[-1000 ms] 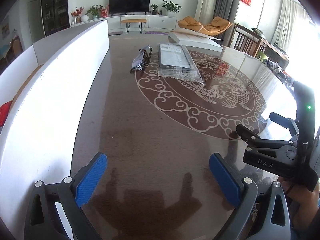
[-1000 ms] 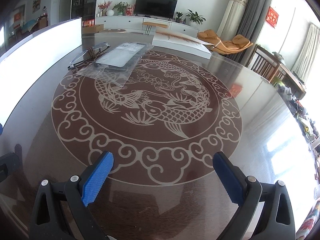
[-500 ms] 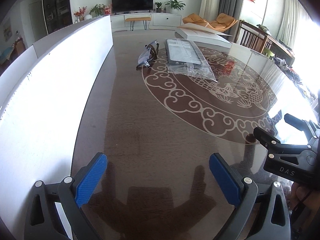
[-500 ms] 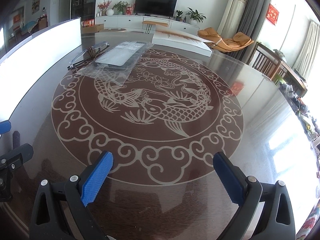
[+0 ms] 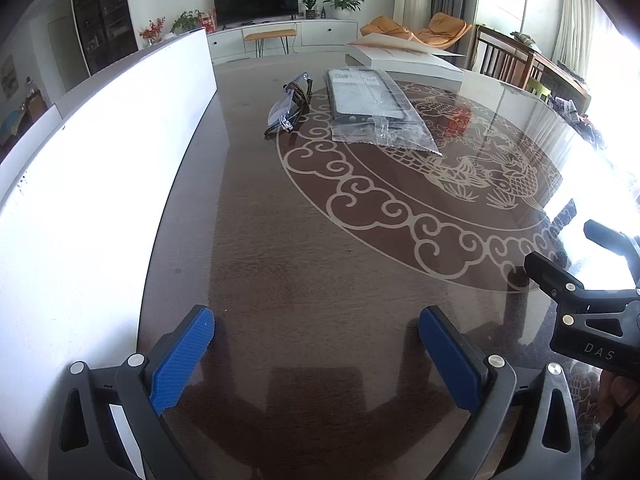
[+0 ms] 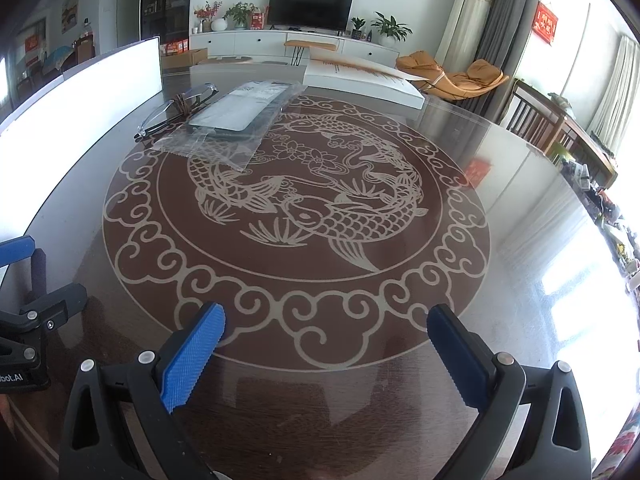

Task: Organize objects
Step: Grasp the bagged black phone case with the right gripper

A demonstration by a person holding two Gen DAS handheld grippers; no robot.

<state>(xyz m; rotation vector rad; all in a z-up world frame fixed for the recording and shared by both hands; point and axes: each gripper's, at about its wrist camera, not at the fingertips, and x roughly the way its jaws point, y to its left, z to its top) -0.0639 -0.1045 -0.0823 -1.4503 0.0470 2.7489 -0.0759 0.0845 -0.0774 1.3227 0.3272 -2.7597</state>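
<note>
Left gripper [image 5: 316, 344] and right gripper [image 6: 326, 342]: jaws spread, empty, above the table's [image 6: 520, 208] near edge. Glasses [image 5: 290, 104] lie just beside the bagged item [image 5: 376, 108], toward the far edge.

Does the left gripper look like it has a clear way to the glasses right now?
Probably yes. The left gripper has its jaws open and empty, and only bare table lies between it and the glasses. The plastic-wrapped package sits beside them, not in front.
</note>
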